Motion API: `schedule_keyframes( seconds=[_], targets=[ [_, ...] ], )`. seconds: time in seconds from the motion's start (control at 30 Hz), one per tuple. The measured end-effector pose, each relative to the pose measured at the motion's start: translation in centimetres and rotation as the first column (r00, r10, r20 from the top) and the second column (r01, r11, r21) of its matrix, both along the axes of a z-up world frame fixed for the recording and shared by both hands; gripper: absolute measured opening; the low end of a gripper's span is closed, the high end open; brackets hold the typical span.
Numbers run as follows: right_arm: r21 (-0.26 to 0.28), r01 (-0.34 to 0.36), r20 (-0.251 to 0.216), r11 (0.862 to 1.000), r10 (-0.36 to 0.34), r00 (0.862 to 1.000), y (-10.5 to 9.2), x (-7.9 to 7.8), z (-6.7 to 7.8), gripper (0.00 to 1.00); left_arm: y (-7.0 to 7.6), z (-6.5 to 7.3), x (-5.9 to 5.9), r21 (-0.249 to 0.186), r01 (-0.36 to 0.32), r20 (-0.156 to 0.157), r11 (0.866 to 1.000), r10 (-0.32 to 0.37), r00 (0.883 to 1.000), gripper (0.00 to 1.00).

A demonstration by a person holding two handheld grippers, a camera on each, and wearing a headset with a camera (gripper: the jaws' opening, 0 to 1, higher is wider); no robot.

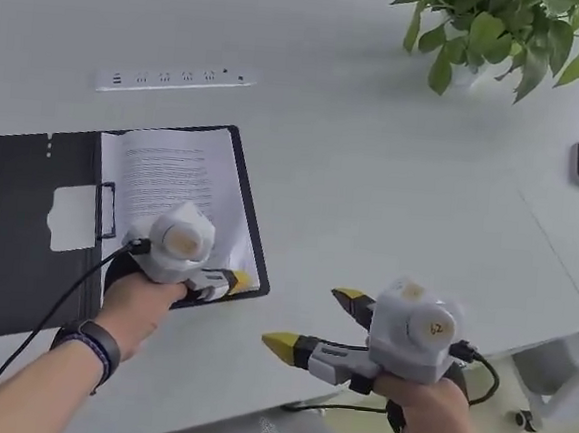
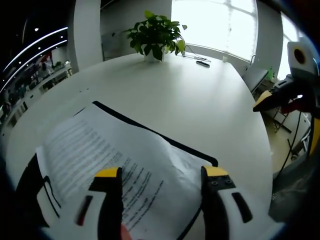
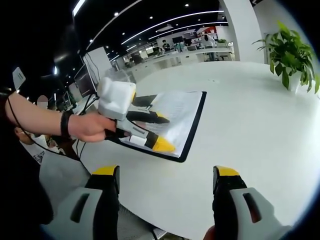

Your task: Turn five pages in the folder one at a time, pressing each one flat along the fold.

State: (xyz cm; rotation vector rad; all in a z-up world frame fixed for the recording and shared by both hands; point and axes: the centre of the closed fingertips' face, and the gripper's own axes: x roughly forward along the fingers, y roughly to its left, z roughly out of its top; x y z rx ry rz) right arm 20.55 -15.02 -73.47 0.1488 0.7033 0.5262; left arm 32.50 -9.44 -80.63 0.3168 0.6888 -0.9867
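Though open, folder [image 1: 16,255] with bowed page [image 1: 172,177]

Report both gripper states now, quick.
Left gripper: open, jaws apart over the top page, gripping nothing.
Right gripper: open, empty, over the table.

Daylight from the overexposed window [image 2: 220,22] behind the potted plant [image 2: 155,32] lights the white table [image 1: 371,203] brightly and evenly, casting a soft shadow beside the plant; both gripper views curve strongly at their edges, and print on the folder page [image 2: 115,160] is soft.
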Motion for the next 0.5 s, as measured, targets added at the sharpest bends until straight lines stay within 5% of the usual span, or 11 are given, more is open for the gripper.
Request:
schedule_keyframes(
  seconds=[0.5],
  targets=[
    [0.046,-0.032,0.020,0.998,0.031,0.999,1.3,4.0,-0.1,0.71,0.0,-0.1,0.1,-0.003,-0.006,0.003,1.000,0.006,1.000,0.63]
  ],
)
